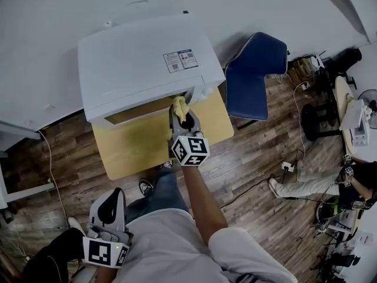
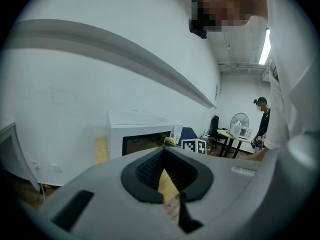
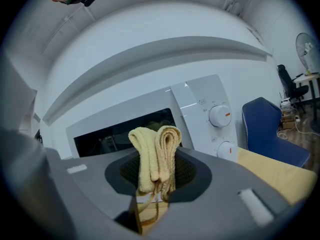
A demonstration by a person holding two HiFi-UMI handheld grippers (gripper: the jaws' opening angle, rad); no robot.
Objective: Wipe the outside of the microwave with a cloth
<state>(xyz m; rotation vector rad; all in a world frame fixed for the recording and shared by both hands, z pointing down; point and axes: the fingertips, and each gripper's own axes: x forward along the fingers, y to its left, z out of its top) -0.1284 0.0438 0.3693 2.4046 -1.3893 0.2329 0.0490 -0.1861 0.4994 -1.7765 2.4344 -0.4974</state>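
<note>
A white microwave (image 1: 141,63) stands on a small wooden table (image 1: 132,149), its dark door window and two dials (image 3: 220,115) facing me. My right gripper (image 1: 182,113) is shut on a folded yellow cloth (image 1: 179,105), held just in front of the microwave's lower right front, by the control panel. In the right gripper view the cloth (image 3: 155,154) sticks up between the jaws of the right gripper (image 3: 156,179). My left gripper (image 1: 111,201) hangs low by my lap, far from the microwave (image 2: 142,134), its jaws together with nothing in them.
A blue chair (image 1: 256,72) stands right of the table. Cables and a power strip (image 1: 288,166) lie on the wood floor, and a seated person's legs (image 1: 306,184) are at the right. A standing person (image 2: 262,121) and a fan (image 2: 240,120) are farther off.
</note>
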